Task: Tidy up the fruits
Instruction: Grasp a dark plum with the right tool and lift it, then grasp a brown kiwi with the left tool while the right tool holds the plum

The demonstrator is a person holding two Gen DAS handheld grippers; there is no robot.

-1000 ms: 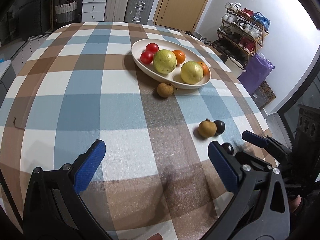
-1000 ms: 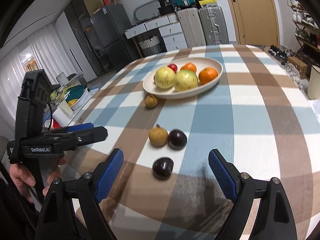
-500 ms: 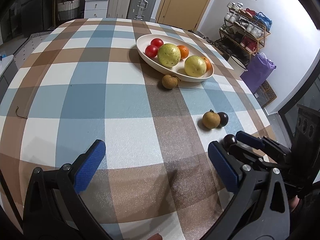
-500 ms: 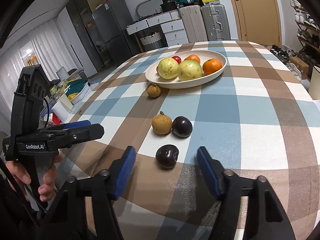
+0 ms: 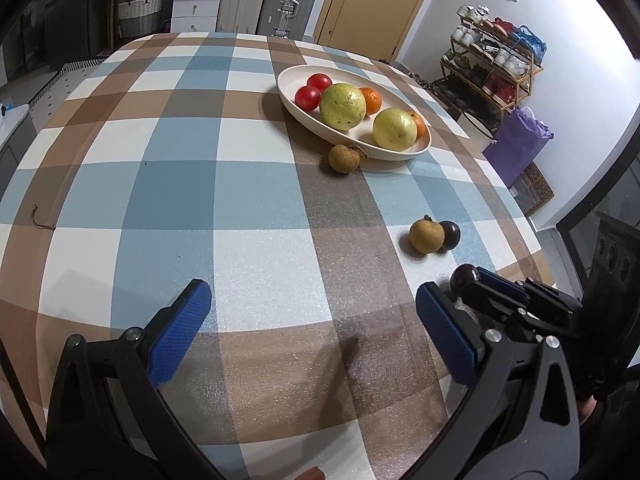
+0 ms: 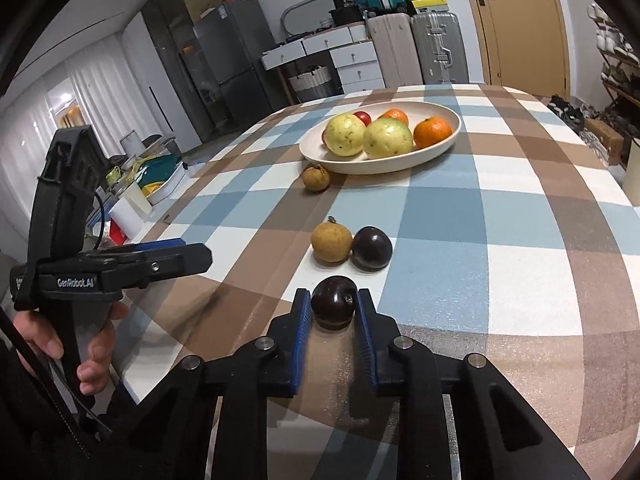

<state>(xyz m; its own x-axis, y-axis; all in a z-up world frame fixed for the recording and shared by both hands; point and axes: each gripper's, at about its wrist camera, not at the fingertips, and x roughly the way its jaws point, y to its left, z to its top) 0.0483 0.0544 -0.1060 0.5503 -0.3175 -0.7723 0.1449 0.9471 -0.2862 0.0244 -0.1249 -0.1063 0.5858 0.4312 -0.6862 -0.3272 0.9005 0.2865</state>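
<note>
The right gripper (image 6: pixel 333 309) has closed from wide onto the near dark plum (image 6: pixel 334 306); the left gripper (image 5: pixel 310 330) stays wide.

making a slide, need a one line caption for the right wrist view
Right gripper closed on a dark plum, fruit plate ahead on the checked table.

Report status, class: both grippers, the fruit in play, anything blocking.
Right gripper shut on dark plum. Left gripper open, holding nothing. Path to oval plate unobstructed; second plum and brown fruit sit just ahead.
</note>
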